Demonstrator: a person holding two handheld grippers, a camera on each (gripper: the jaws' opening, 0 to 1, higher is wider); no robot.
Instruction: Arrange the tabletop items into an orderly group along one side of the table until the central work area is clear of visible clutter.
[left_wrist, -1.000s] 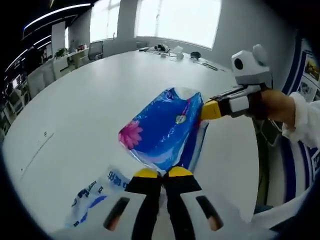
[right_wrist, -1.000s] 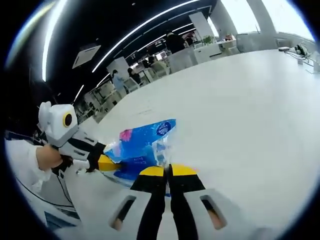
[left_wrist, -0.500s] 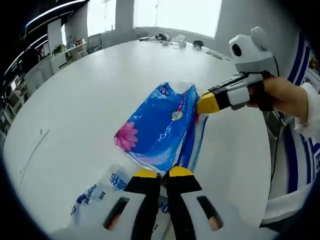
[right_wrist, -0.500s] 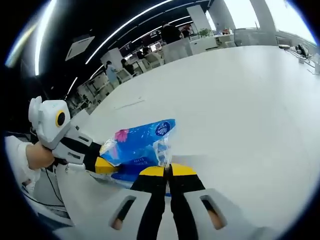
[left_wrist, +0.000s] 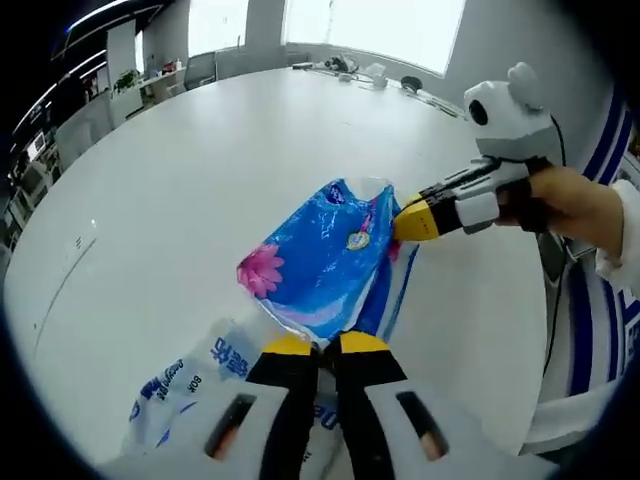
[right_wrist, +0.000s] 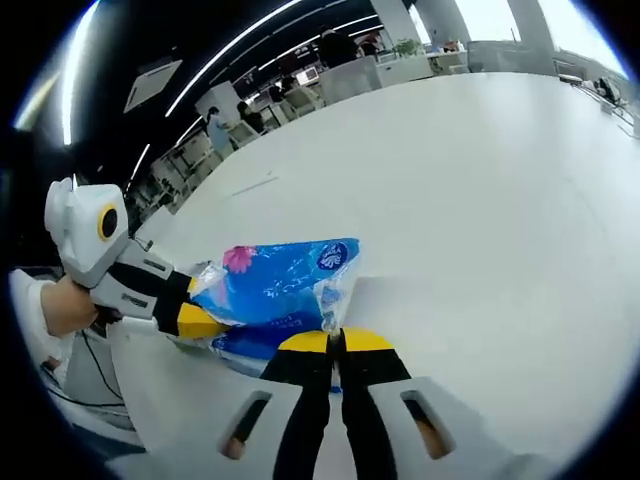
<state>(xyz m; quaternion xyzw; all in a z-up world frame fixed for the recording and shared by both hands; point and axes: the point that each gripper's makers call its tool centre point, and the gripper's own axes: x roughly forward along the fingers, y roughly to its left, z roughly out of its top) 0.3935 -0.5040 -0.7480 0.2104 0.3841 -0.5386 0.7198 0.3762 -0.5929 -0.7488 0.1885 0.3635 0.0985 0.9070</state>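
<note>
Both grippers clamp opposite ends of a blue tissue pack (left_wrist: 325, 262) over the white table (left_wrist: 180, 170).

Left gripper view: the left gripper (left_wrist: 315, 346), jaws closed, pinches the pack's near edge; the right gripper (left_wrist: 405, 222), entering from the right in a person's hand (left_wrist: 580, 205), grips the pack's far clear-plastic end. A white printed wrapper (left_wrist: 185, 385) lies on the table just left of the pack's near end. Right gripper view: the right gripper (right_wrist: 336, 344) is clenched on the pack (right_wrist: 280, 290), the left gripper (right_wrist: 195, 322) on its opposite end.
</note>
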